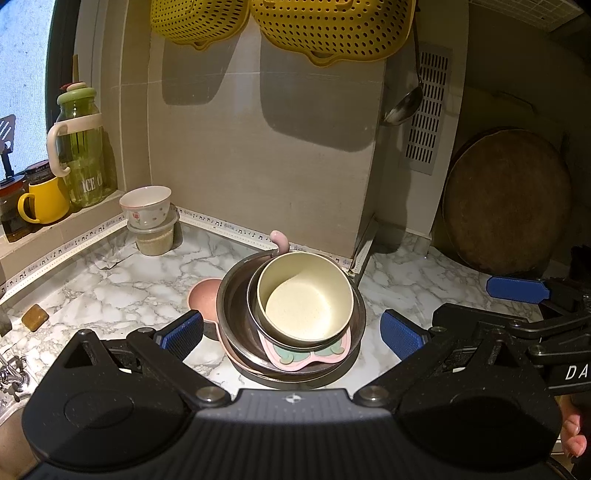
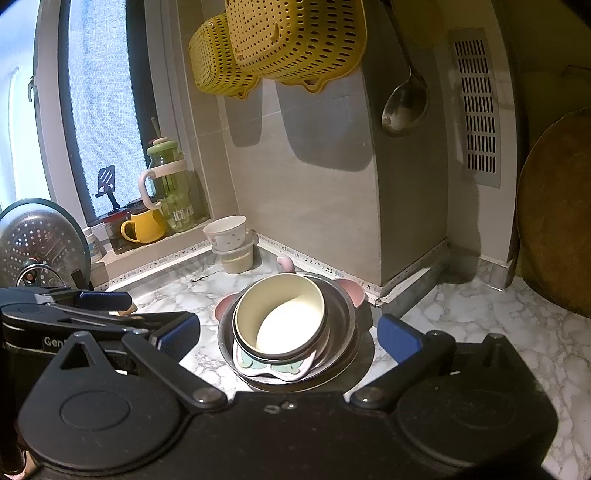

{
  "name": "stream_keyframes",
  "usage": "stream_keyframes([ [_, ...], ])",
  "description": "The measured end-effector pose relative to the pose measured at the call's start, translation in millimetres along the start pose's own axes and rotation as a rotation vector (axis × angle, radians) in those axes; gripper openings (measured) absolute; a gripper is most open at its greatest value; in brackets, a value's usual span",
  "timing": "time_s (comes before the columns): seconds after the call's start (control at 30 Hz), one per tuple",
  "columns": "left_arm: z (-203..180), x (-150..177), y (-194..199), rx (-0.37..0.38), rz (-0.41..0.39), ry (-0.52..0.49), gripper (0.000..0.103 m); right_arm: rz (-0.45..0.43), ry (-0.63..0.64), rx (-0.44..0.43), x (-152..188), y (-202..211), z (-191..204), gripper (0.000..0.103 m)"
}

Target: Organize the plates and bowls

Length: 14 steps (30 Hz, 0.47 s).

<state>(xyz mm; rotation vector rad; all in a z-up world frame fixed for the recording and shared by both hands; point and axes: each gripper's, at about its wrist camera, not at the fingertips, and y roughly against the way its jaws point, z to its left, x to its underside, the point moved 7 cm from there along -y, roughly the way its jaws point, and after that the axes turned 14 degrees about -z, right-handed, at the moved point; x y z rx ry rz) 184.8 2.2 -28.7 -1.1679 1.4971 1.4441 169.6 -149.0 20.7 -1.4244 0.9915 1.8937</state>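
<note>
A cream bowl sits tilted on top of a stack: a steel bowl, a pink-and-green kids' plate and a pink dish beneath, on the marble counter. My left gripper is open, its blue pads either side of the stack, just in front of it. In the right wrist view the same cream bowl and steel bowl lie between the open right gripper pads. Both grippers are empty. A white floral bowl stands on a plastic tub at the back left.
Two yellow colanders hang on the wall above. A ladle hangs right of them. A round wooden board leans at the right. A green bottle and yellow mug stand on the sill. A pot lid stands left.
</note>
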Motion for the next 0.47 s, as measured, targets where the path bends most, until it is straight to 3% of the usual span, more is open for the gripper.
stream_keyframes([
  [0.47, 2.5, 4.5, -5.3, 0.003, 0.029, 0.029, 0.102, 0.013, -0.009, 0.001, 3.8, -2.6, -0.3, 0.103],
])
